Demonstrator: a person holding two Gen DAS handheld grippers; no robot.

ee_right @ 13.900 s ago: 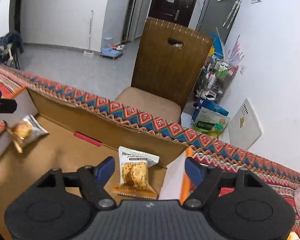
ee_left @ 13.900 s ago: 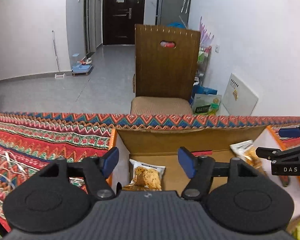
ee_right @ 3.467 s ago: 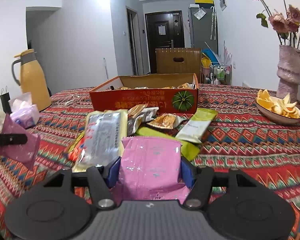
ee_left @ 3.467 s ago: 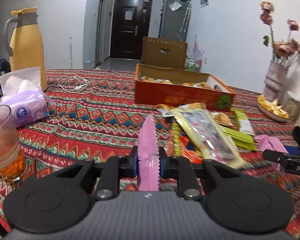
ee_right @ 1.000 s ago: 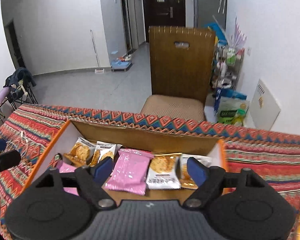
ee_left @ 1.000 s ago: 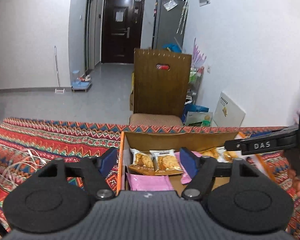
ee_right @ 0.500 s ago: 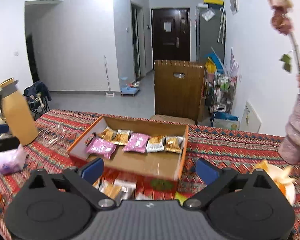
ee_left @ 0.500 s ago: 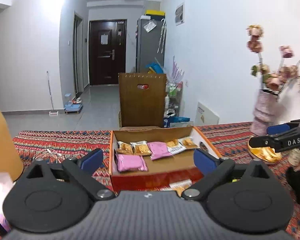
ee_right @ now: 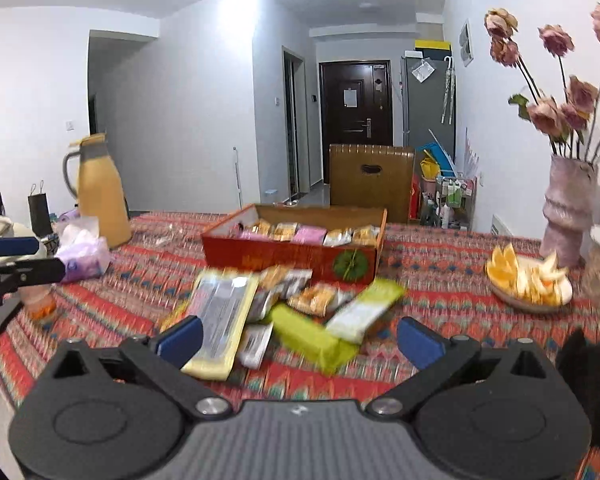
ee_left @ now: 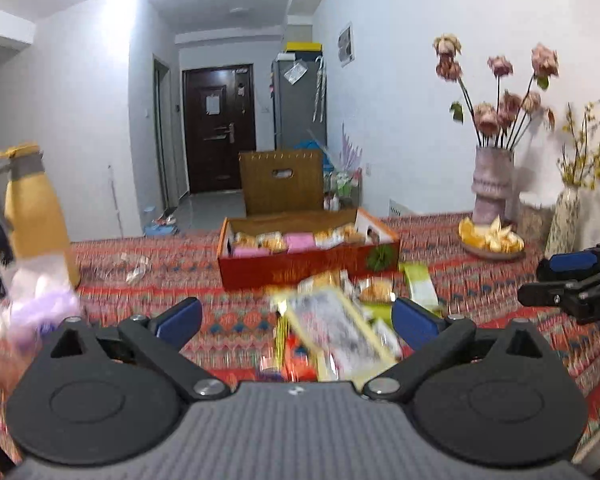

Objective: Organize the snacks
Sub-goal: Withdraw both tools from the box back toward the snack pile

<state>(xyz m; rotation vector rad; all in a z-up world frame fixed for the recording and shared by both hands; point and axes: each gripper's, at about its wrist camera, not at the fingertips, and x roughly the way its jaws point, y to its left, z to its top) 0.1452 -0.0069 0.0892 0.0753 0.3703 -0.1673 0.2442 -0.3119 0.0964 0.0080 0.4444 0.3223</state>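
Thermos (ee_right: 102, 196), tissue pack (ee_right: 83, 258), fruit plate (ee_right: 530, 294) around box (ee_right: 292, 254).

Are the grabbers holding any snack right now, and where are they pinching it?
No. The left hand-held gripper and the right hand-held gripper both have their jaws opening with nothing between them. The snack packets lie loose on the table.

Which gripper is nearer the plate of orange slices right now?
Right. The plate of orange slices lies ahead and right of the right gripper; the left gripper sits farther left, beyond the right one.
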